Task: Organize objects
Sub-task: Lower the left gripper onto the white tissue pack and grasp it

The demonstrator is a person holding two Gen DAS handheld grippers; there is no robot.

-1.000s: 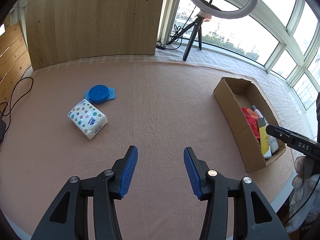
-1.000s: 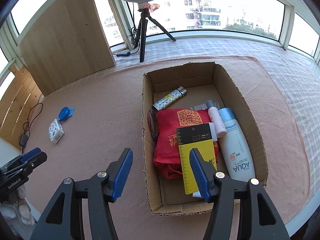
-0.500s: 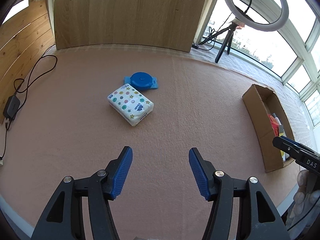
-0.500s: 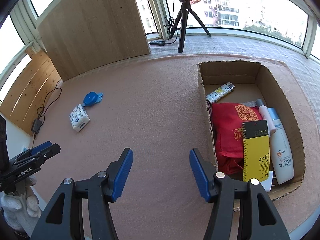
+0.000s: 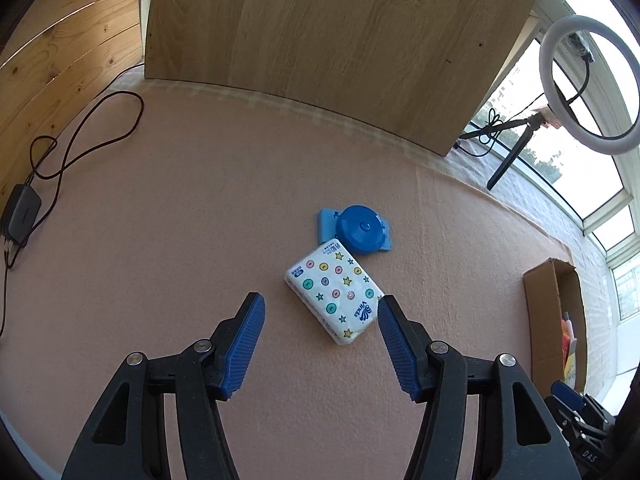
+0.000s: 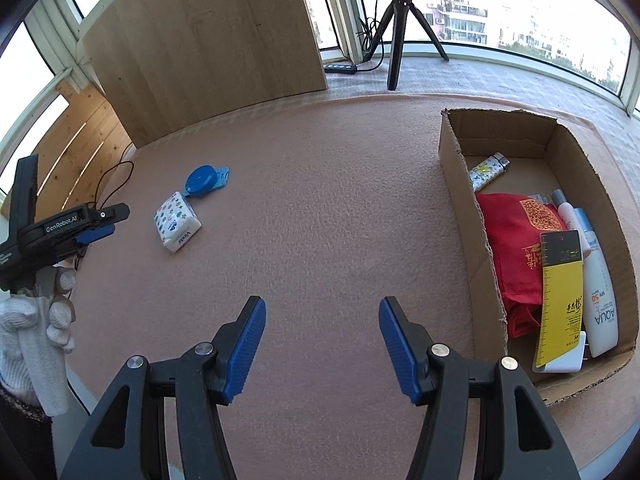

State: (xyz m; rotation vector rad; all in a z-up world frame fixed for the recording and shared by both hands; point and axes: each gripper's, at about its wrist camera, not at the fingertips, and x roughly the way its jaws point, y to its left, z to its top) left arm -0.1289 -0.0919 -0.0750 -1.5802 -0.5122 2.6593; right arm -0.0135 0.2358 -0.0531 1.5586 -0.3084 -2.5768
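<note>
pink mat (image 5: 168, 240) bears what is left to sort; the box (image 6: 460, 184), part filled, sits far off at 3 o'clock in the left view. the tissue pack (image 5: 335, 297) lies just ahead of the left gripper (image 5: 320, 340), long axis 11 to 5 o'clock, blue disc (image 5: 362, 229) touching its far end. left is nearer. both grippers' fingers are apart, the right gripper (image 6: 322, 342) over bare mat.

Our left claw (image 5: 320, 332) swung over toward the tissue pack (image 5: 335, 291), now just ahead of its open jaws, our right claw (image 6: 322, 336) drawn leftward off the box (image 6: 464, 216), over bare worktop (image 6: 320, 200)
</note>
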